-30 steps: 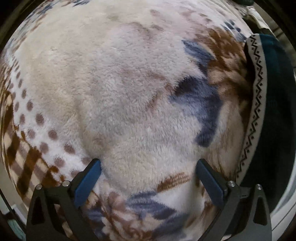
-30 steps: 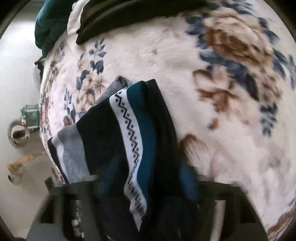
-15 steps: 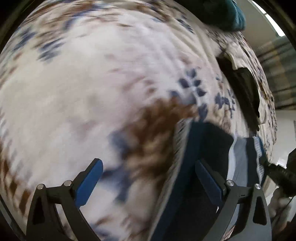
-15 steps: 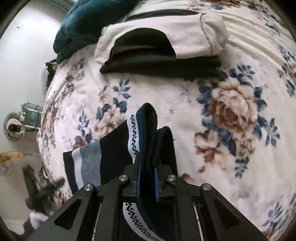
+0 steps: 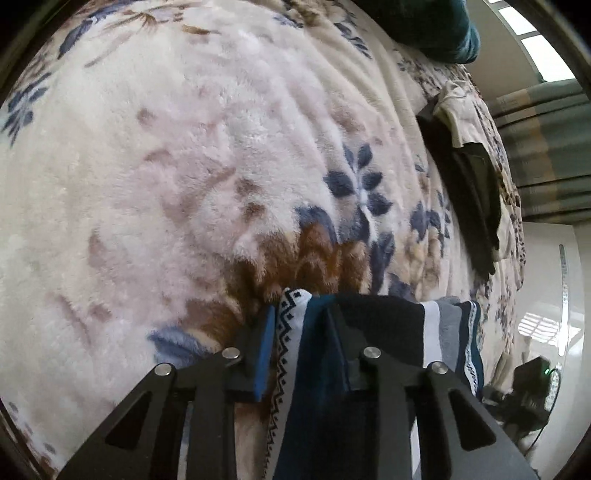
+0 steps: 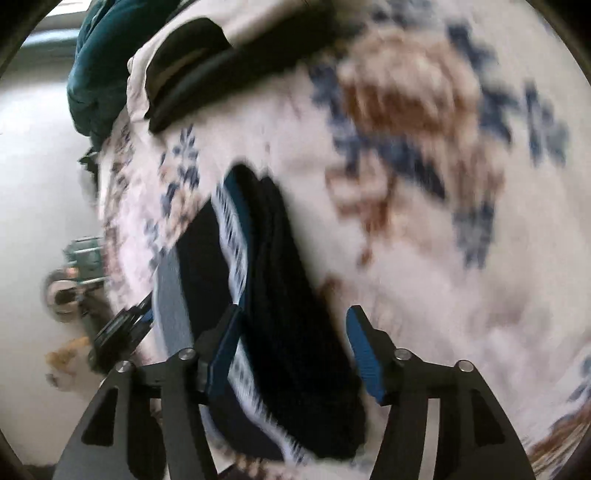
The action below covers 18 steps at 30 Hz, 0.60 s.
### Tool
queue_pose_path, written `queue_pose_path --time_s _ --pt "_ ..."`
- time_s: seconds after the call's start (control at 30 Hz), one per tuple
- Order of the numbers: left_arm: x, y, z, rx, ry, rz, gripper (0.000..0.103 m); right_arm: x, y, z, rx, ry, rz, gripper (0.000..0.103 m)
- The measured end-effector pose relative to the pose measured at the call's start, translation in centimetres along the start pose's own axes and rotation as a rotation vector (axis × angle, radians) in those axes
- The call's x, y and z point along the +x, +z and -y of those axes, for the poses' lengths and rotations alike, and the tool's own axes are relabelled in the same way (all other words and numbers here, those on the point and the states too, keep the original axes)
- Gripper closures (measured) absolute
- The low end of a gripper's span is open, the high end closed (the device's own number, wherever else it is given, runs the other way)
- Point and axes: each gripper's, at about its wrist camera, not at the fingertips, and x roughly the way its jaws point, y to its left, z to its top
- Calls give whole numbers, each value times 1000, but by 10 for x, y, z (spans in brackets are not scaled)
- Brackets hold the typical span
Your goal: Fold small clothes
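Note:
A dark navy garment [image 5: 384, 325] with a teal band, a white zigzag band and a grey stripe lies folded on the floral fleece blanket [image 5: 184, 147]. My left gripper [image 5: 300, 314] is closing, and its blue pads press on the garment's near edge at the zigzag band. In the blurred right wrist view the same garment [image 6: 273, 258] lies lengthwise between the fingers of my right gripper [image 6: 294, 312]. Those jaws are opening. The right pad [image 6: 364, 365] stands clear of the cloth, and the left pad sits beside its zigzag band.
A folded stack of black and cream clothes [image 5: 476, 192] [image 6: 207, 66] lies further back on the blanket, with a teal cloth [image 5: 436, 29] [image 6: 96, 74] beyond it. The bed edge drops to a pale floor with small objects [image 6: 62, 295] on the left of the right wrist view.
My left gripper swung across the blanket to the garment and closed on its edge. My right gripper, clamped on the garment's fold half a second ago, has let go and opened.

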Motion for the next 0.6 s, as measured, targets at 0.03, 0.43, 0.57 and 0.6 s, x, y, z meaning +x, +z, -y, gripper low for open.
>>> queue_pose_path --time_s 0.03,0.43,0.57,0.6 --pt "-2 -2 2 4 -12 -1 72 3 -10 5 12 40 -22 34" --pt "-38 -37 3 50 -10 -12 43 -24 -63 8 85 -205 117 87" --pt "-39 -51 -5 15 -16 -42 43 -11 -68 16 121 -272 50 64" --pt "-41 -55 -7 6 -23 -44 43 -18 -75 17 137 -249 84 54"
